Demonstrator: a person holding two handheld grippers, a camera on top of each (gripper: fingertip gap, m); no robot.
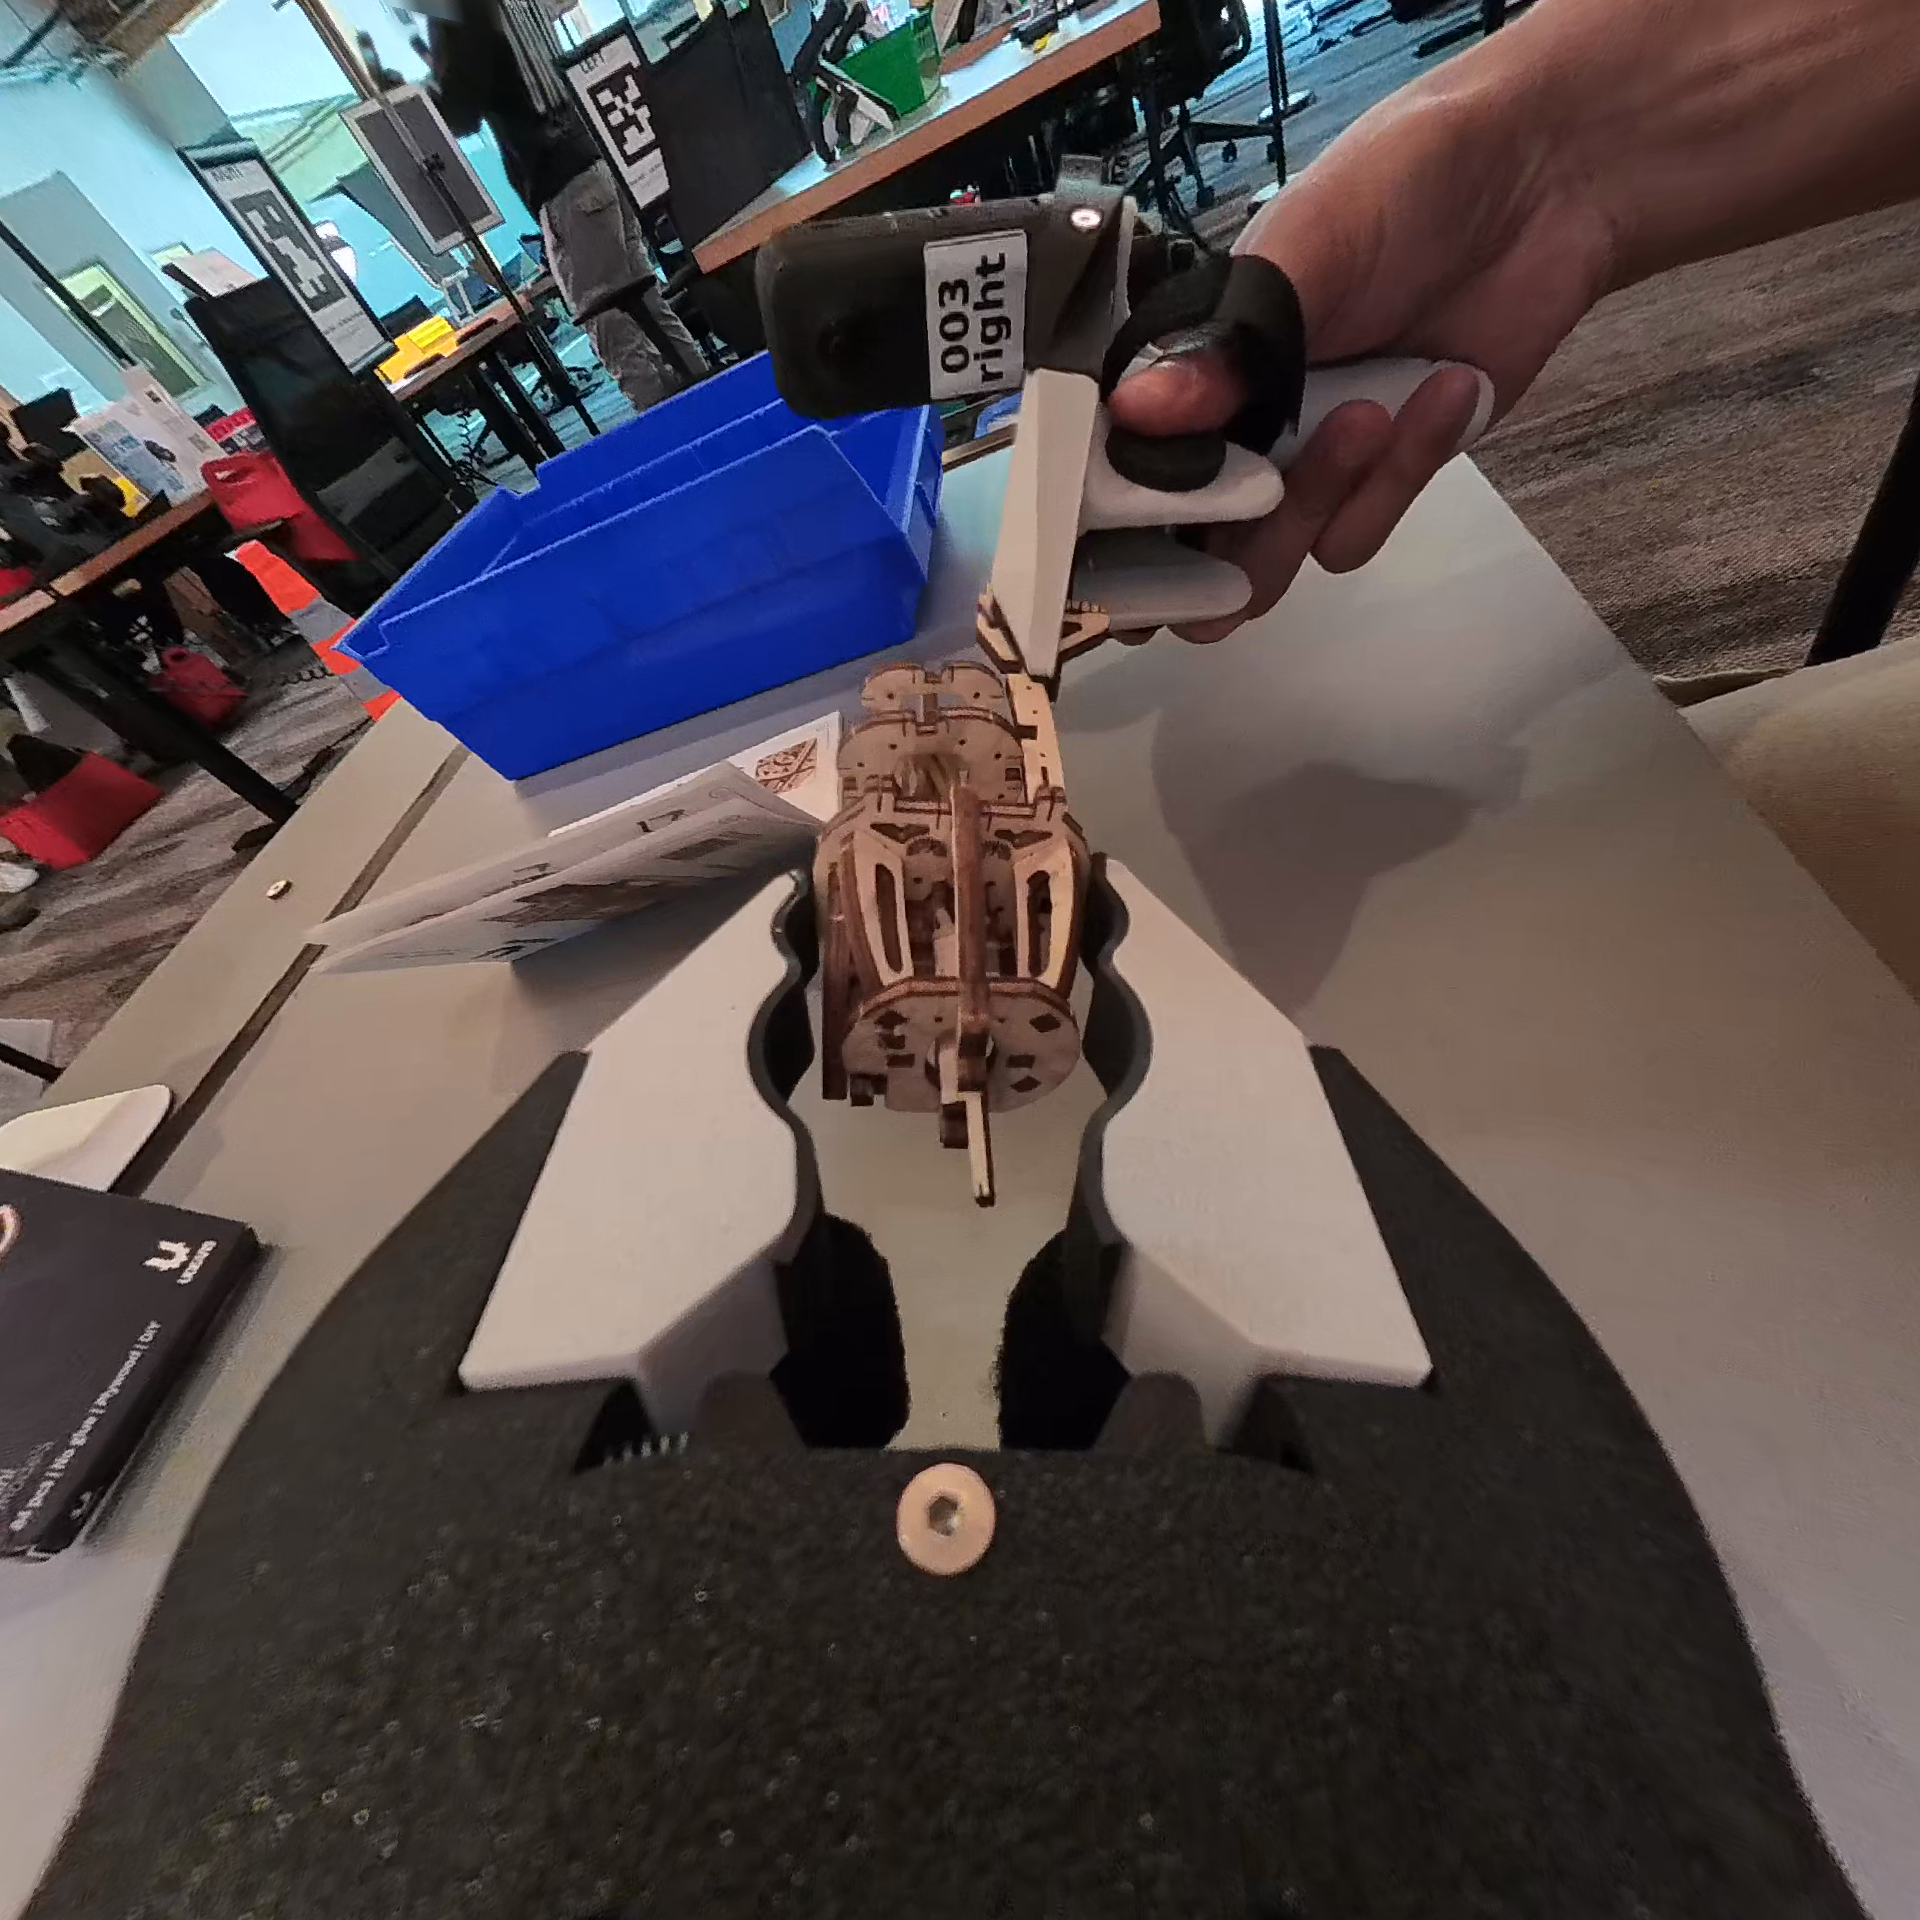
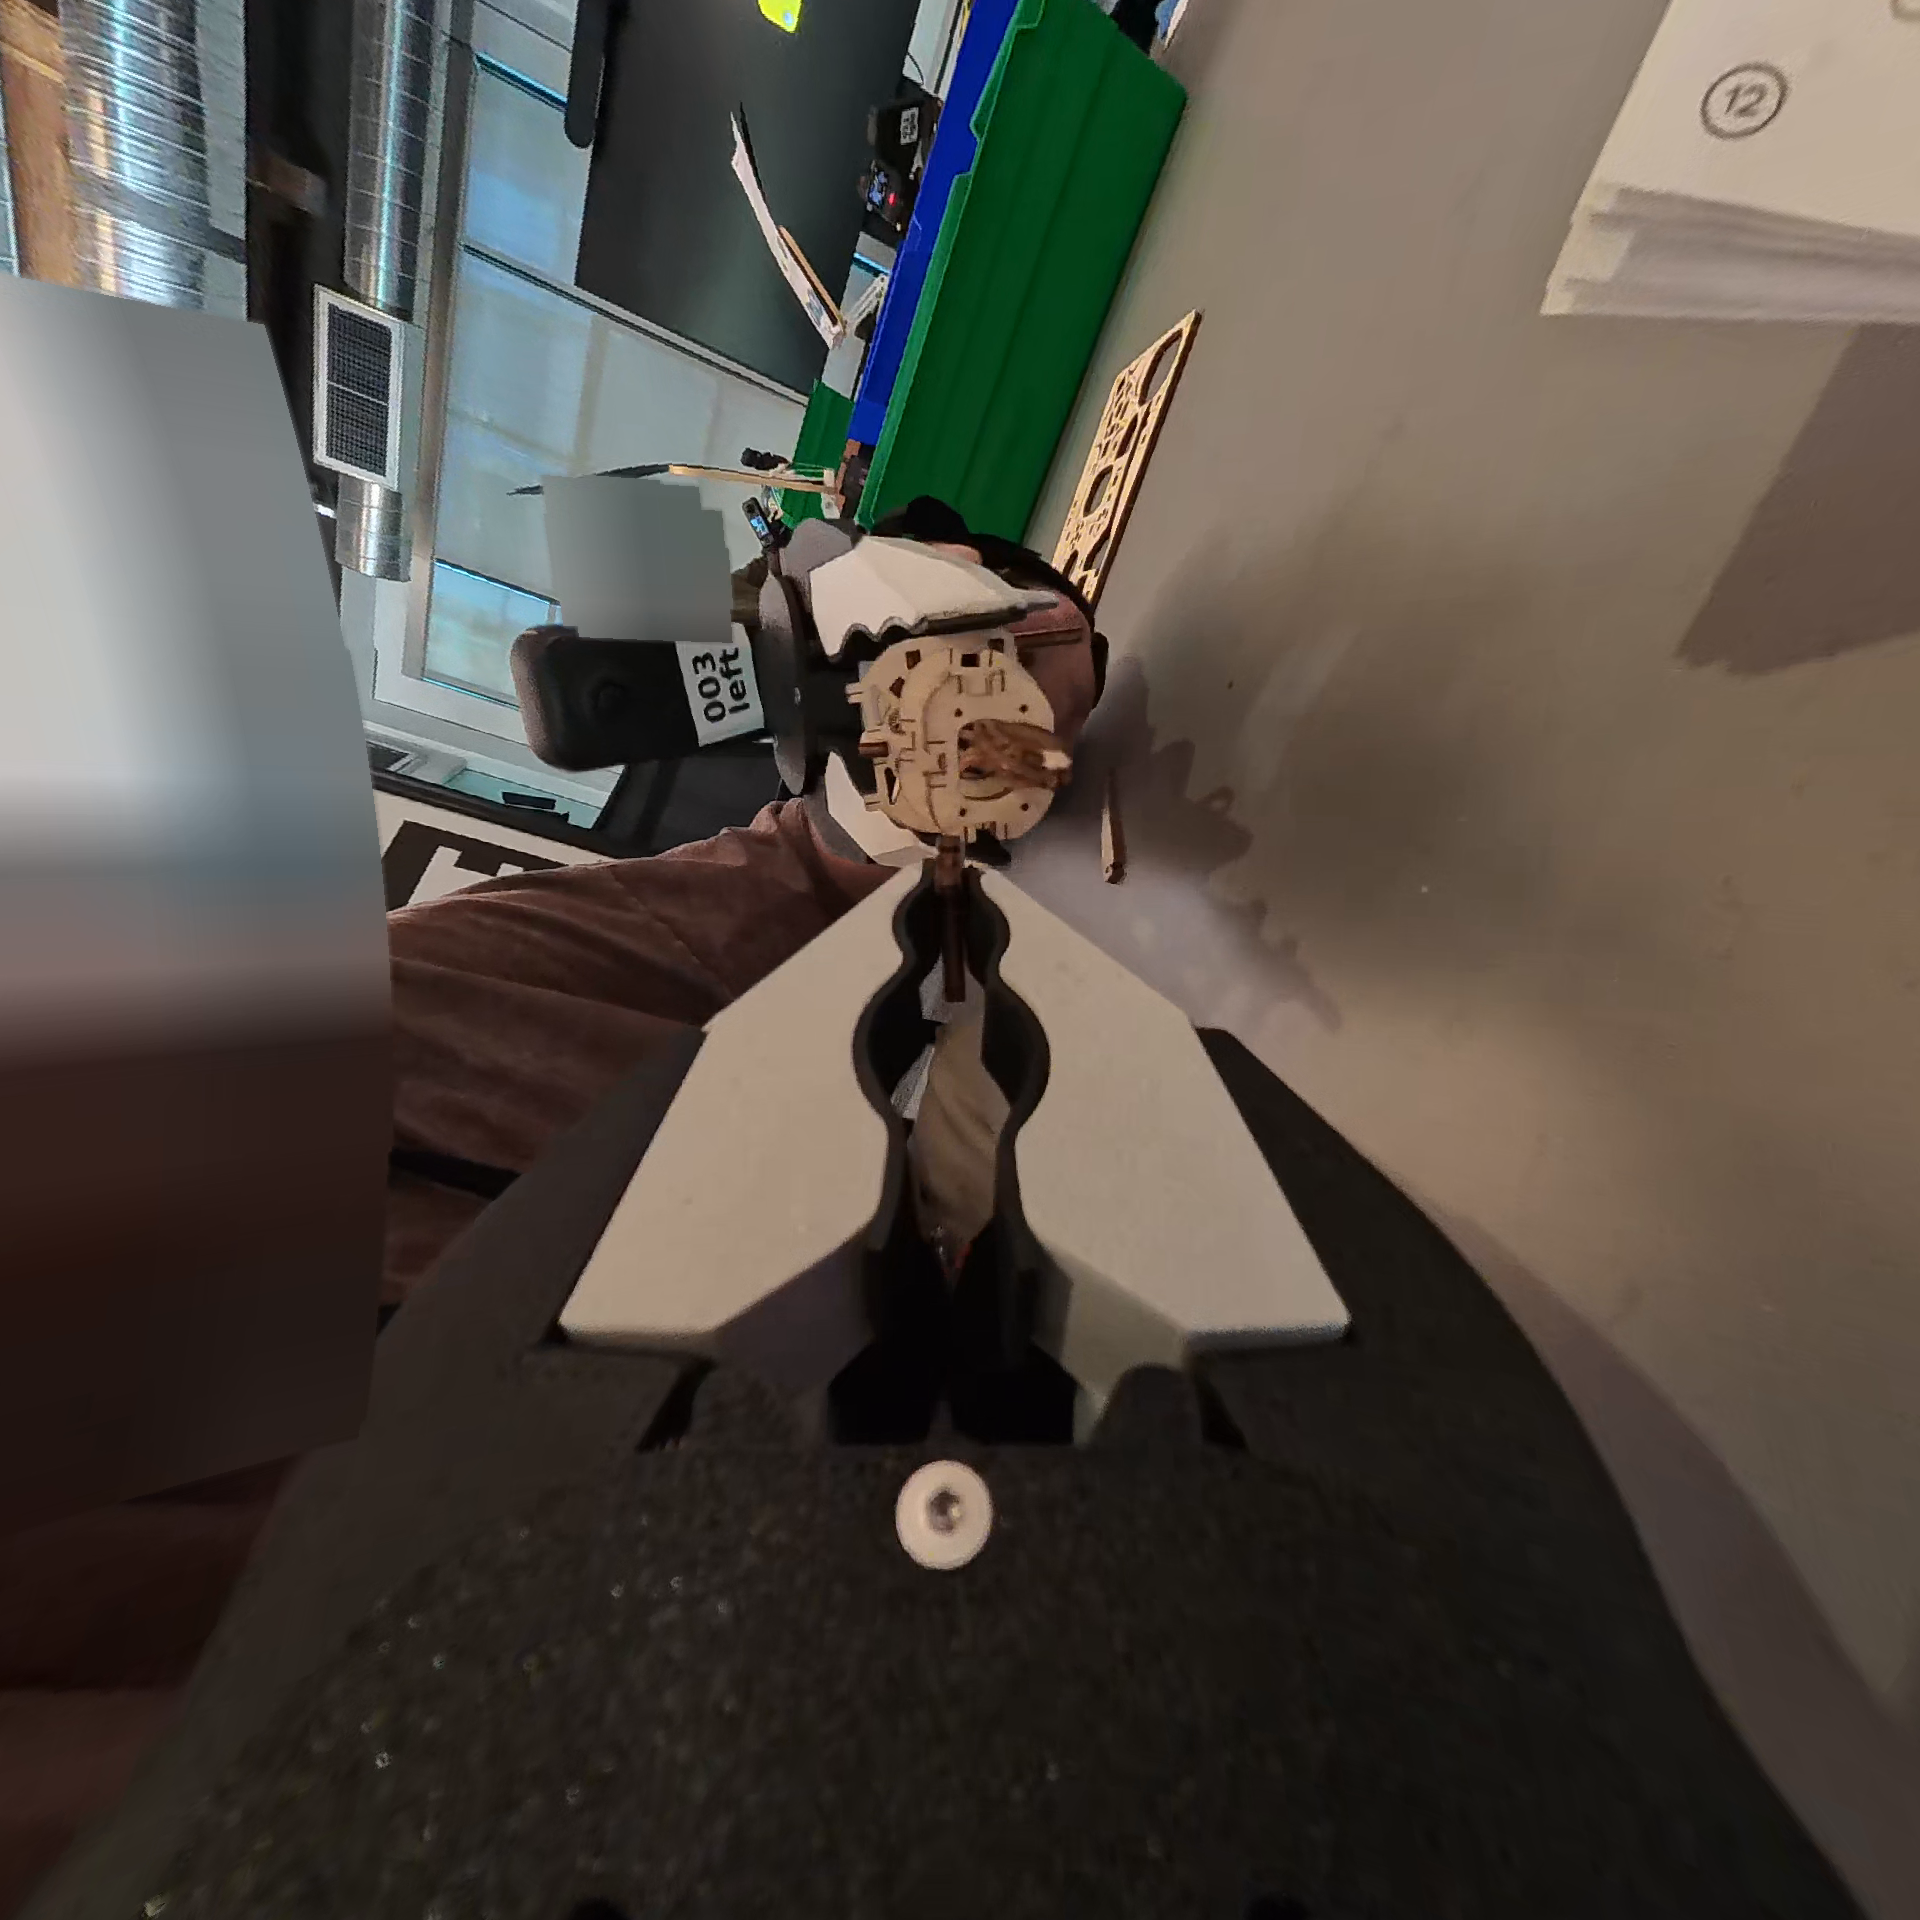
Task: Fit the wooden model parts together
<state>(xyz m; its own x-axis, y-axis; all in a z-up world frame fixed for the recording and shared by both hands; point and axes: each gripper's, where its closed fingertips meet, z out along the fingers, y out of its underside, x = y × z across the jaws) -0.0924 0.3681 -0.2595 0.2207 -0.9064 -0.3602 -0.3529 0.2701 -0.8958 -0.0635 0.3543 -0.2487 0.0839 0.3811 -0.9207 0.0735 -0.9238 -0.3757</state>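
A barrel-shaped wooden model (image 1: 951, 966) is clamped between the fingers of my left gripper (image 1: 953, 878), just above the grey table (image 1: 1455, 935). A thin stick pokes out of its near round end. My right gripper (image 1: 1029, 655), held by a hand, comes in from the upper right and is shut on a thin wooden strip (image 1: 1039, 727) at the model's far end. In the right wrist view, my right gripper (image 2: 948, 894) pinches that strip (image 2: 951, 935) edge-on, right under the model's round end plate (image 2: 951, 743). A left gripper finger (image 2: 914, 592) shows behind the plate.
A blue bin (image 1: 665, 592) stands behind the model, an open instruction booklet (image 1: 582, 883) lies to its left, and a black box (image 1: 94, 1351) sits at the near left. A cut-out wooden sheet (image 2: 1127, 457), a green bin (image 2: 1018, 281) and a paper stack (image 2: 1745, 187) are on the table. Left tips to right tips: about 4 centimeters.
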